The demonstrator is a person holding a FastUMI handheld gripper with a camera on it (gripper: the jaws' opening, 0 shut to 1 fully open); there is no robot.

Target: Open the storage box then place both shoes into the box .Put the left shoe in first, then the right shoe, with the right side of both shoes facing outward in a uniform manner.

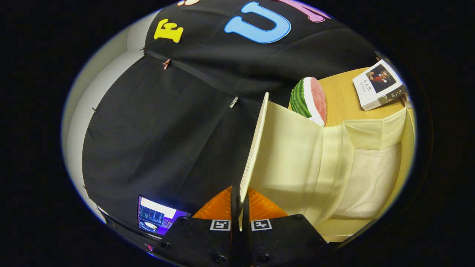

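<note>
Your gripper [240, 207] pinches the storage box's lid [254, 148] edge at bottom centre, lid lifted. The cream box interior [367, 181] lies open right of it.

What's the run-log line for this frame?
phase: opening box | gripper: shut on cream fabric storage-box lid | lid: raised | shoes: not yet in

One storage box [334, 167], one watermelon slice [310, 100], one book [378, 86], one screen [157, 217].
</note>
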